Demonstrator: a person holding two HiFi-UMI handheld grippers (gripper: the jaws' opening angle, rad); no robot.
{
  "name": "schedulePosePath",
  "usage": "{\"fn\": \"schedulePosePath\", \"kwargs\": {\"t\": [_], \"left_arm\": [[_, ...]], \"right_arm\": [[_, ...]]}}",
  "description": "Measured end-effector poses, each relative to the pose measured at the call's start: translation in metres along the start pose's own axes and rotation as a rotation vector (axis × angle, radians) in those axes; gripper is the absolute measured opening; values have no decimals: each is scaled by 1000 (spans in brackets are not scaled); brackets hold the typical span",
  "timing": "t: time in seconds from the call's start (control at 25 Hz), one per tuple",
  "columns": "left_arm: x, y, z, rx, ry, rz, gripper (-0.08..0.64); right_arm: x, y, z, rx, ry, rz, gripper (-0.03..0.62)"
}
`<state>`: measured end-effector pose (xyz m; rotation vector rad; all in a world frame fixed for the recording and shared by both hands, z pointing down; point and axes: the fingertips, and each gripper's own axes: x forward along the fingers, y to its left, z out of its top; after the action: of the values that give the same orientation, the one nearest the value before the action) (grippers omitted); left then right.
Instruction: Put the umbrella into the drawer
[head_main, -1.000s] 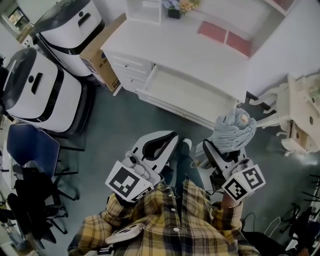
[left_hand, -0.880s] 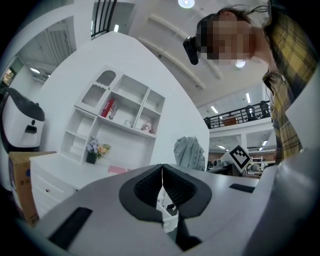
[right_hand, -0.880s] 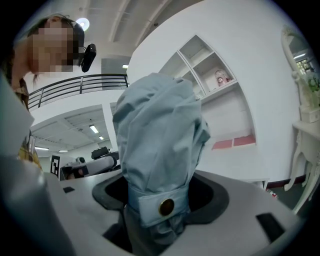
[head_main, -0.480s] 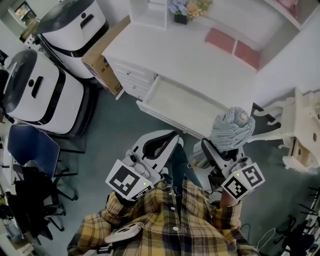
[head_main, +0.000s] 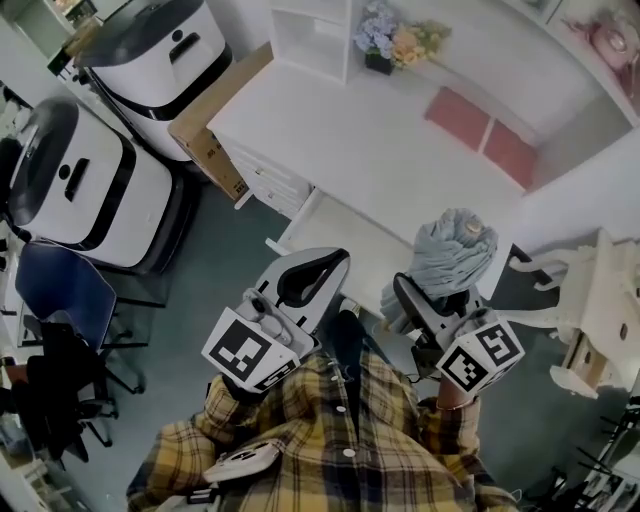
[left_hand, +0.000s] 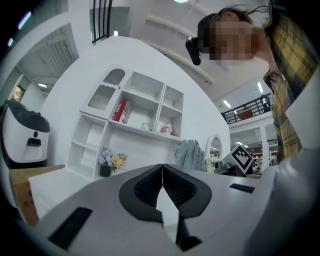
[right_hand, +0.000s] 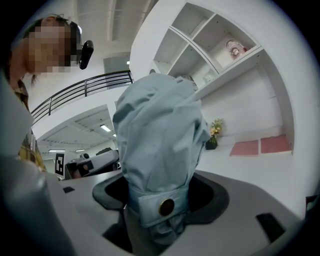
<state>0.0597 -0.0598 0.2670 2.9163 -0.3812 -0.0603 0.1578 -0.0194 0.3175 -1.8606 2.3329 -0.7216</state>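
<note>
My right gripper (head_main: 424, 298) is shut on a folded light-blue umbrella (head_main: 451, 252), which sticks up out of the jaws, strap and brass snap (right_hand: 166, 206) toward the camera. In the right gripper view the umbrella (right_hand: 159, 145) fills the middle, clamped in my right gripper (right_hand: 161, 202). My left gripper (head_main: 312, 276) is shut with nothing in it; its black pads (left_hand: 150, 189) meet at the tip of that gripper (left_hand: 162, 170). The open white drawer (head_main: 362, 243) of the desk (head_main: 360, 140) lies just ahead of both grippers, its near edge hidden by them.
Two white machines (head_main: 85, 190) (head_main: 150, 45) and a cardboard box (head_main: 212, 128) stand left of the desk. A blue chair (head_main: 50, 290) is at the far left. Flowers (head_main: 392, 40) and pink pads (head_main: 485, 135) sit on the desk. A white chair (head_main: 590, 300) stands at the right.
Both grippers have moved forward to the desk, so the open drawer now lies right in front of them. The umbrella stays in the right gripper; the left stays shut.
</note>
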Motion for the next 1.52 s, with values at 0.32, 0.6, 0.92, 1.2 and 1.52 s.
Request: {"fn": "schedulePosePath", "kwargs": {"t": [0.32, 0.6, 0.92, 1.2, 1.52], "left_arm": [[48, 38, 6, 9, 9, 77, 20], [69, 64, -7, -19, 46, 136, 20], [64, 87, -15, -41, 54, 156, 20], [48, 99, -28, -81, 57, 189, 20], [17, 113, -43, -98, 66, 245, 20]], "right_arm": [[39, -37, 21, -1, 54, 92, 314], [74, -53, 23, -12, 113, 166, 314], [100, -51, 14, -28, 161, 182, 314], [123, -45, -8, -58, 239, 201, 314], [154, -34, -48, -145, 360, 239, 314]]}}
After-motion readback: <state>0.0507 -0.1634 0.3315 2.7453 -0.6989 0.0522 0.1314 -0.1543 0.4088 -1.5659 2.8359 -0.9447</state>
